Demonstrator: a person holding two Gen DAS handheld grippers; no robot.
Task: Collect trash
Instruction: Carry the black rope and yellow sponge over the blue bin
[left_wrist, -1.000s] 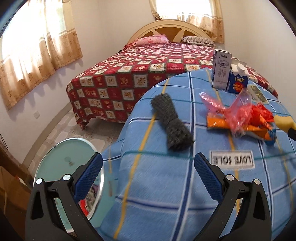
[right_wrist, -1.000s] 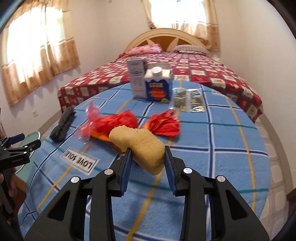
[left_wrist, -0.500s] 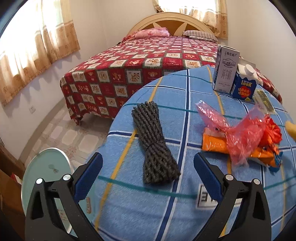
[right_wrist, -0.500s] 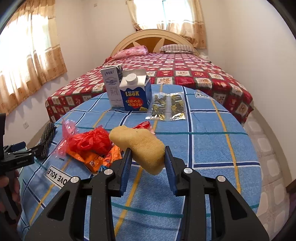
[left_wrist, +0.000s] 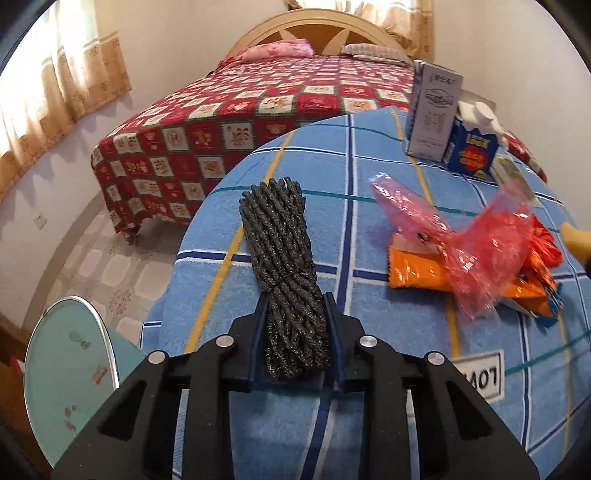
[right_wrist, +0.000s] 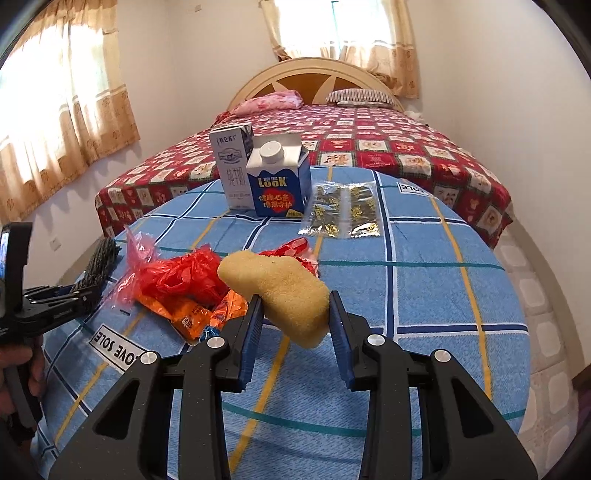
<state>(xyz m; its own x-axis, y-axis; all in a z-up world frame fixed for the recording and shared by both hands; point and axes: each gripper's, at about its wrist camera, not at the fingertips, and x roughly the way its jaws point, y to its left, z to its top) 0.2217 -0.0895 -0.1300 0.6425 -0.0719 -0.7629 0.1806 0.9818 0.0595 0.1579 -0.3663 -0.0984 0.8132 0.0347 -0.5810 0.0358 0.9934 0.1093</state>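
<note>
Left view: our left tool (left_wrist: 295, 306) pinched the near end of a dark, coarse twisted rope bundle (left_wrist: 284, 258), whose far end lay on the round worktop (left_wrist: 369, 332) with its blue checked woven cloth. To its right we saw crinkled pink film (left_wrist: 461, 236) over an orange foil wrapper (left_wrist: 417, 273), and farther back a tall grey carton (left_wrist: 432, 110) touching a blue one (left_wrist: 471, 147).

Right view: our right tool (right_wrist: 295, 314) squeezed a porous yellow sponge (right_wrist: 280, 291), held above the cloth. Just beyond lay crumpled red plastic (right_wrist: 181, 273); clear sachets (right_wrist: 343, 214) lay flat beside the blue carton. A red patchwork bed (right_wrist: 388, 155) stood behind.
</note>
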